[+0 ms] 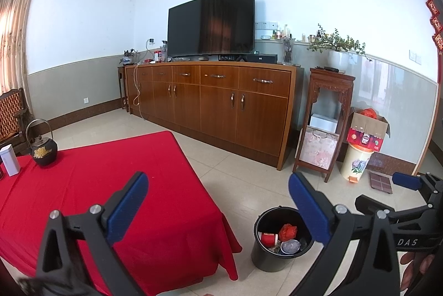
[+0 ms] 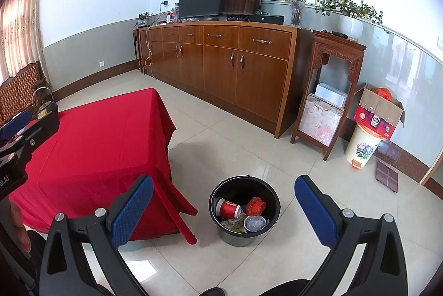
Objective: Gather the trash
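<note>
Both grippers stand wide apart and empty: the left gripper hangs over the edge of the red tablecloth, the right gripper over the floor. The black bucket, just beyond and between the right fingers, already holds a red cup, crumpled red wrapper and clear lid. Likely hazards: a low finger could snag the hanging cloth or tip the bucket, spilling the trash. Ahead of the left fingers, the black teapot and white tin could be mistaken for trash.

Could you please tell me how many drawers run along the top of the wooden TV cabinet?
5: they sit in one row under the cabinet top, from the left drawer to the widest right drawer; none looks hidden.
</note>
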A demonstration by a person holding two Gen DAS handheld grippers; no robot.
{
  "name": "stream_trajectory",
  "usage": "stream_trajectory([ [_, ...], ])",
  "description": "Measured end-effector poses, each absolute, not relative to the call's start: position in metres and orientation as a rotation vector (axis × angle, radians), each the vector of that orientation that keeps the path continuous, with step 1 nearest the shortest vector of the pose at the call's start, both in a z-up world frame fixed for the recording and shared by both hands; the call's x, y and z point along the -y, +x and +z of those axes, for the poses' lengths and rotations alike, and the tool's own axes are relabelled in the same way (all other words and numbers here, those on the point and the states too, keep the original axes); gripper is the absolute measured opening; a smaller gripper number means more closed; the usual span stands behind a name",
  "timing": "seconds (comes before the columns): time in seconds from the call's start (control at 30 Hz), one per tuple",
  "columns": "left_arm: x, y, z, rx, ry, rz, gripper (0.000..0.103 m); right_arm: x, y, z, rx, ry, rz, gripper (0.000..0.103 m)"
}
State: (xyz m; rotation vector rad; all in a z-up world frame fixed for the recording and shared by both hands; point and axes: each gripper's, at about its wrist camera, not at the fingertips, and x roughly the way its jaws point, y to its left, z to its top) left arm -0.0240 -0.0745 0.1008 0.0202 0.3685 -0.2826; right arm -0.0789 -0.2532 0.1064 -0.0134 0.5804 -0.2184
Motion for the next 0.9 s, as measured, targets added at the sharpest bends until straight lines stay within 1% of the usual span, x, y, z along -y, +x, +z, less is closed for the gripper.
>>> stream_trajectory([
  [0.9,0.0738,-0.0216,0.1013,-0.369,0.023,-0.287,0.103,0.2540,-0.0790,0.1048,-0.581,-0.013,-0.217,0.103],
])
